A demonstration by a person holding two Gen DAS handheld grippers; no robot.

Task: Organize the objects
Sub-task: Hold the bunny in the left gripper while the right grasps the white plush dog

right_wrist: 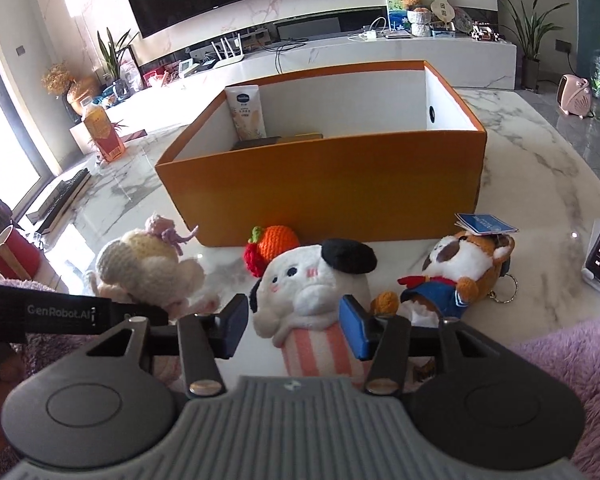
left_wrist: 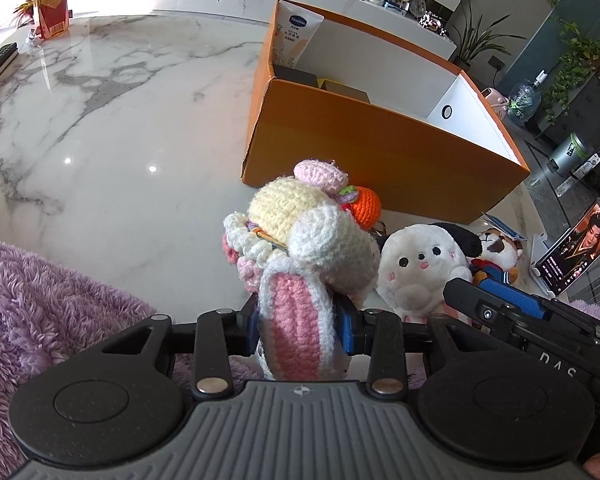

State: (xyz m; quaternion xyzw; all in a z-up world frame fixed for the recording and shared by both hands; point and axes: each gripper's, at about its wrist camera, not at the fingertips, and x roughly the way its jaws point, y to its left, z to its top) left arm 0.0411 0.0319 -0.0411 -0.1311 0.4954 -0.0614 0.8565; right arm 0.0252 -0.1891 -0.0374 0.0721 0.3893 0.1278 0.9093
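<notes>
While the left gripper sits low over the marble table, we see its blue pads pinched on the pink-and-white ear of the crochet bunny. The bunny's cream head rises just beyond the fingertips, on the near side of the orange box.

In the right wrist view, the right gripper straddles the white plush. Its striped pink-and-white lower part lies between the fingers. The right pad appears to touch the stripes; the left pad stands apart from the plush with a visible gap. So we call it not clamped, jaws partly spread.

Layout on the table, near side of the box:
- crochet orange with a red berry, just beyond the white plush, close to the box wall
- brown-and-white dog plush in a blue outfit, right of the white plush, paper tag on its head, key ring at its side
- crochet bunny left of the white plush

Inside the box: a cream tube leaning in the far-left corner, and flat dark items beside it. Purple fuzzy fabric fills the near edges of both views.
</notes>
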